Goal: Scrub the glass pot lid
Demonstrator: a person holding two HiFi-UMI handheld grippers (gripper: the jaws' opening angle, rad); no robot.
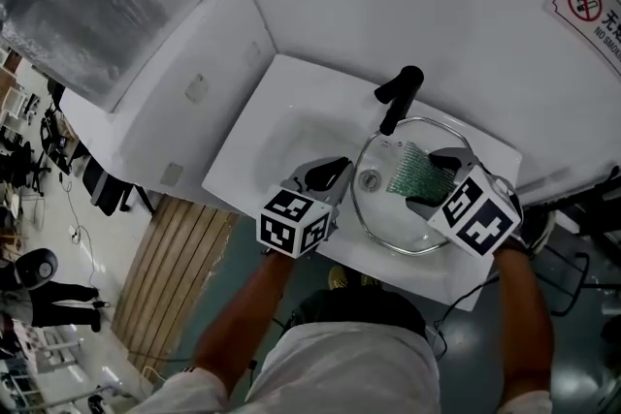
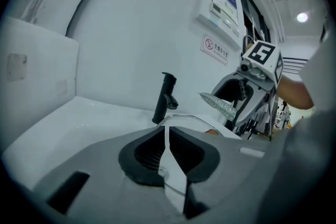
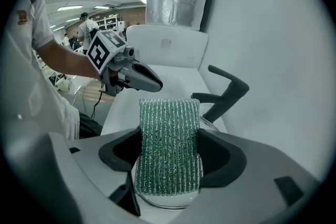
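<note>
Right tongs [image 3: 168,157] clamp green pad [image 3: 169,134], hiding part of glass lid [image 1: 388,220]; left tongs [image 2: 167,152] pinch that lid

The left gripper [image 1: 340,172] and right gripper [image 1: 437,177] are grey shells with black ribbed fingers [image 2: 147,155], each topped by a white cube [image 1: 294,222] with black square markers. The shirt [image 1: 340,368] is white and short-sleeved.

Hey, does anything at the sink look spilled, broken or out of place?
Nothing stands out. The left claw grips the glass lid by its rim over the sink, and the right claw holds the green scrub pad over it.
</note>
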